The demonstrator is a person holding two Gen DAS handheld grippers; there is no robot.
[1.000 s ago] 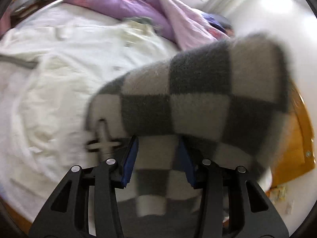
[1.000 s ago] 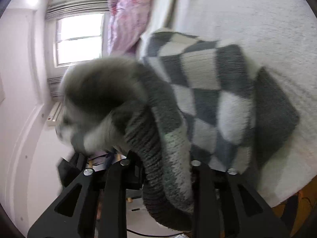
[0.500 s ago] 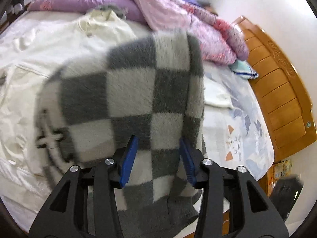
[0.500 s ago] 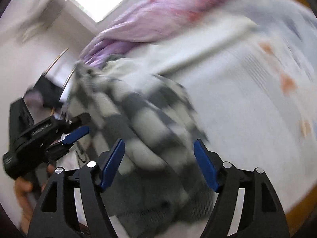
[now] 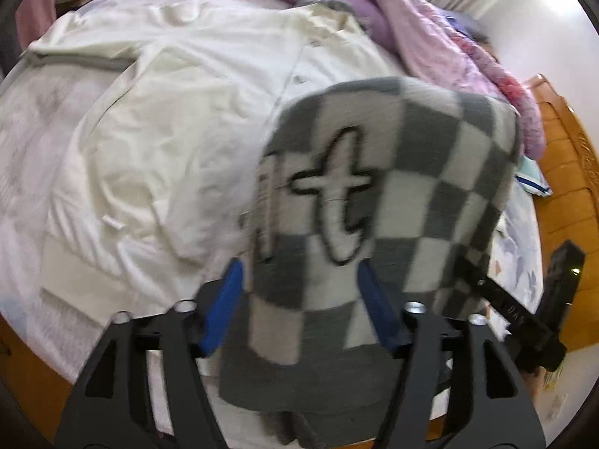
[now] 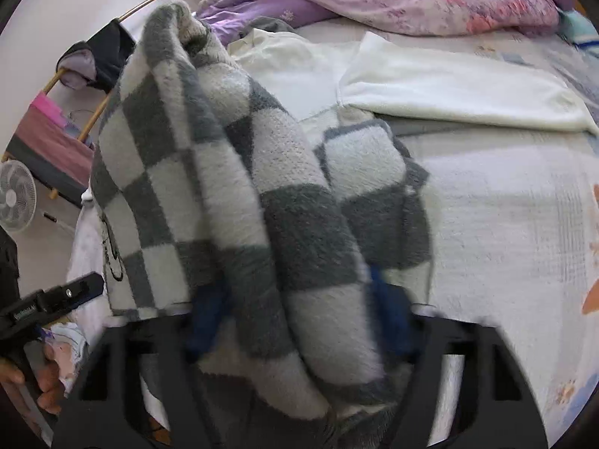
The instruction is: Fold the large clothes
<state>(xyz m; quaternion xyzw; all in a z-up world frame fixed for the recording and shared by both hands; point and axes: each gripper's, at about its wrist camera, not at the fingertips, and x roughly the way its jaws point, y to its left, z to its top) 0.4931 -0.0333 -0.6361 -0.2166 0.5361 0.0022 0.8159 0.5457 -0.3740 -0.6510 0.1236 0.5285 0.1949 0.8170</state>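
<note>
White bedding covers the bed (image 5: 45,142), with a cream garment (image 5: 179,112) spread ahead of both sets of jaws. The grey-checked fuzzy sweater (image 6: 232,194) hangs bunched between them. The left gripper (image 5: 303,299) has just been widening, pads apart beside the knit; the right gripper (image 6: 299,314) has just been narrowing, blue pads hugging a thick roll of it.

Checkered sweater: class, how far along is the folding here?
Done: nothing looks folded. In hand: the checkered sweater hangs bunched between the left gripper, whose jaws have just been opening, and the right gripper, just closing. Left: the cream shirt lies spread on the bed.
</note>
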